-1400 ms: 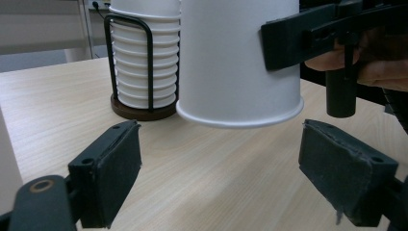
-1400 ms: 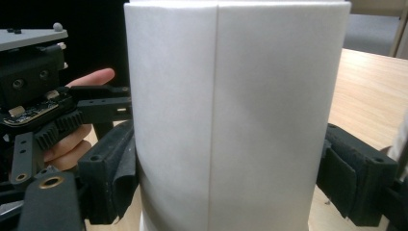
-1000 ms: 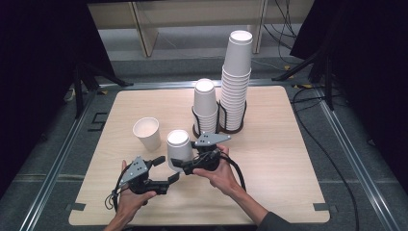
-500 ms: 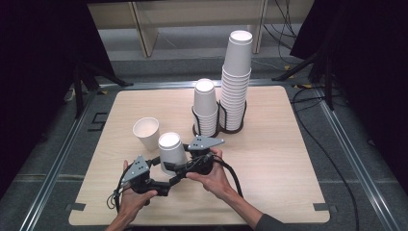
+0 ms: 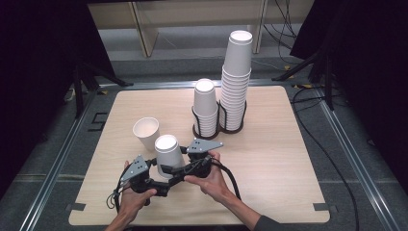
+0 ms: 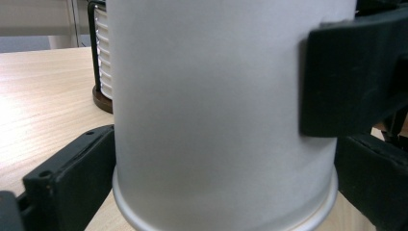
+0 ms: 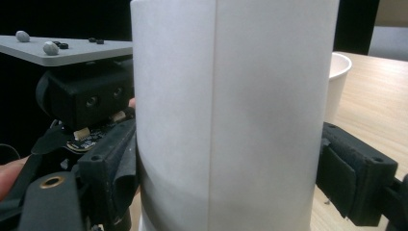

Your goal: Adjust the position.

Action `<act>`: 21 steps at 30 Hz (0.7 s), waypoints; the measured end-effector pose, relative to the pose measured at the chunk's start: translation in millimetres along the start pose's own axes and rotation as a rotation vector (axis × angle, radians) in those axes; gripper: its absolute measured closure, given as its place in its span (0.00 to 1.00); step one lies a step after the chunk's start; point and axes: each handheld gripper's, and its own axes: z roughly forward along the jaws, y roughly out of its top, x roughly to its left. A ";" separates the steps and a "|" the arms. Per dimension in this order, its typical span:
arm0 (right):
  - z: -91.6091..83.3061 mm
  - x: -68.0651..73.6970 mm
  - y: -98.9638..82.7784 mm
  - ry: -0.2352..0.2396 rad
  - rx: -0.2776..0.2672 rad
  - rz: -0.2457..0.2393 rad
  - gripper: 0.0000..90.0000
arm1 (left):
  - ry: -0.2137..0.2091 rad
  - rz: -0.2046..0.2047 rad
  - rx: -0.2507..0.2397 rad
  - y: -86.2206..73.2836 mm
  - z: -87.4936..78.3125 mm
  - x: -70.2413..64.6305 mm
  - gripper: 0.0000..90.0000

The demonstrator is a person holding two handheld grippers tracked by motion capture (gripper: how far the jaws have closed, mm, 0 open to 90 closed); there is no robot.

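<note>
Overhead, high view: wooden table (image 5: 269,159) on grey floor, dark curtains around; inverted cup (image 5: 168,149) at 7 o'clock from the cup rack (image 5: 219,129).
Left gripper view: left gripper (image 6: 211,159) jaws just opened, spread beside the cup.
Right gripper view: right gripper (image 7: 226,163) pinches the cup.

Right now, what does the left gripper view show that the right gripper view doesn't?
Left gripper view: a black wire rack of stacked white cups on a round brown base, behind. Right gripper view: an upright white paper cup, beyond. Both share the upside-down white paper cup, close up, and the light wooden table.
</note>
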 end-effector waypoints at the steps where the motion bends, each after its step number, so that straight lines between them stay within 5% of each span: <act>1: -0.3 0.2 0.2 -0.005 0.002 -0.008 0.19 | -0.004 -0.010 -0.005 -0.1 0.1 -0.1 0.00; 3: 0.5 -0.5 0.3 -0.008 -0.013 -0.030 0.19 | -0.011 -0.018 -0.005 0.2 0.0 0.4 0.00; 4: -1.0 2.5 0.8 0.003 0.011 0.004 0.19 | -0.012 -0.017 -0.005 0.3 -0.2 0.4 0.00; 8: -0.4 3.4 0.3 0.016 0.013 0.012 0.19 | -0.021 -0.009 -0.023 0.4 0.5 -0.4 0.00; 12: -0.3 0.9 1.2 0.011 -0.009 -0.037 0.18 | 0.000 0.033 0.006 3.0 -2.0 -2.7 0.02; 18: -2.5 3.2 5.1 0.014 0.015 -0.024 0.16 | 0.018 0.099 0.007 4.8 -3.6 -4.9 0.05; 21: -3.9 3.3 8.7 0.007 0.041 -0.062 0.15 | 0.020 0.127 0.015 5.5 -3.7 -5.9 0.06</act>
